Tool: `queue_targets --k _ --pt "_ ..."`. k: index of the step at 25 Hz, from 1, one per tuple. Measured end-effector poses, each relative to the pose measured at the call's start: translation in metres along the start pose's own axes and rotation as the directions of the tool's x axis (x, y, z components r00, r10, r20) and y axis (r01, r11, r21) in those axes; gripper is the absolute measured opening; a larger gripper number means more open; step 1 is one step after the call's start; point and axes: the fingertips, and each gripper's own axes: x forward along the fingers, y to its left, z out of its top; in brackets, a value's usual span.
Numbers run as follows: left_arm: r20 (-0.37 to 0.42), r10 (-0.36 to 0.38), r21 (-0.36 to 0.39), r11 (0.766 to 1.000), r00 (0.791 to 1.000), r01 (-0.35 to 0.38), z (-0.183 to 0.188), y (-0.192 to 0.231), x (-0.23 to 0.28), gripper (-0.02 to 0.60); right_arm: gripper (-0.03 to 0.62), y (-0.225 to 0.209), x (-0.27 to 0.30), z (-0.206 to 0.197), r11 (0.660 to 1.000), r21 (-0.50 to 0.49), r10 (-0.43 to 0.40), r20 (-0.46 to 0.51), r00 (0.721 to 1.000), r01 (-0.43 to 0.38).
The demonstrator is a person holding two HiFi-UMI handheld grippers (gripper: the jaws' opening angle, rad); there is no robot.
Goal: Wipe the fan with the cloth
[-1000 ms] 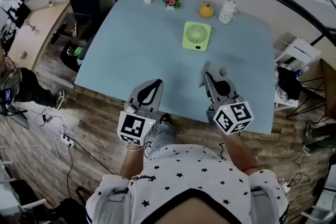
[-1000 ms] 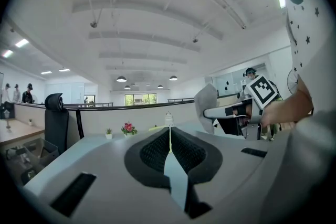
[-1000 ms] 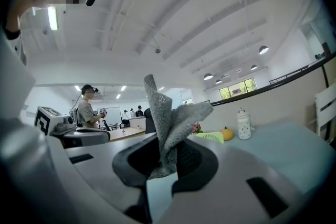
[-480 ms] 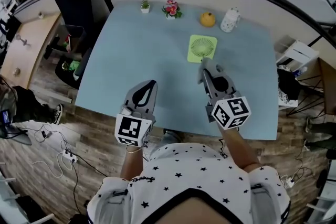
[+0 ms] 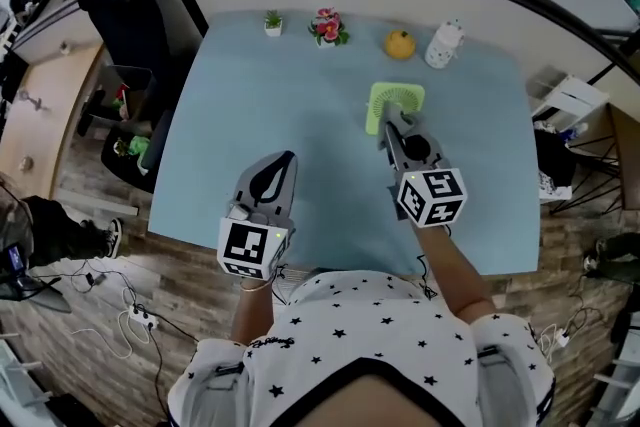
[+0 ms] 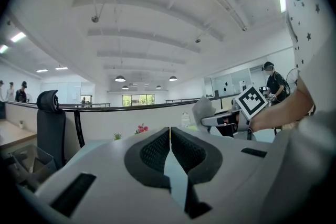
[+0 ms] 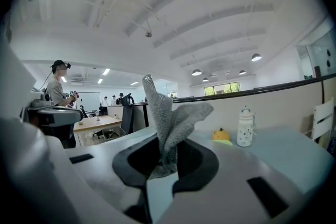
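My right gripper (image 7: 164, 160) pinches the grey cloth (image 7: 167, 113) by the green fan (image 5: 402, 97); my left gripper (image 6: 169, 147) has its jaws together on nothing.

Shirt (image 5: 360, 325): white, small black stars, short sleeves, dark neck trim.
Left gripper (image 5: 286, 158): grey shell (pointed nose), black ribbed pads (image 6: 153, 152).
Right gripper (image 5: 388, 121): same grey and black.
Cubes (image 5: 250, 248): white, black square markers, one per gripper.
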Motion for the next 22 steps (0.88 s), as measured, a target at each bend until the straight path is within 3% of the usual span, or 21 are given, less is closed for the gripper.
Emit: queue_targets --k 12,22 --pt "-0.032 -0.048 -0.055 0.997 0.998 0.046 -0.023 0.037 0.034 0.031 0.049 -0.023 0.078 -0.042 0.995 -0.034 -0.097 -0.138 0.986 0.093" --pt "-0.059 -0.024 -0.094 0.995 0.998 0.018 -0.041 0.060 0.043 0.031 0.049 -0.040 0.110 -0.070 0.989 -0.069 -0.143 -0.228 0.963 0.131"
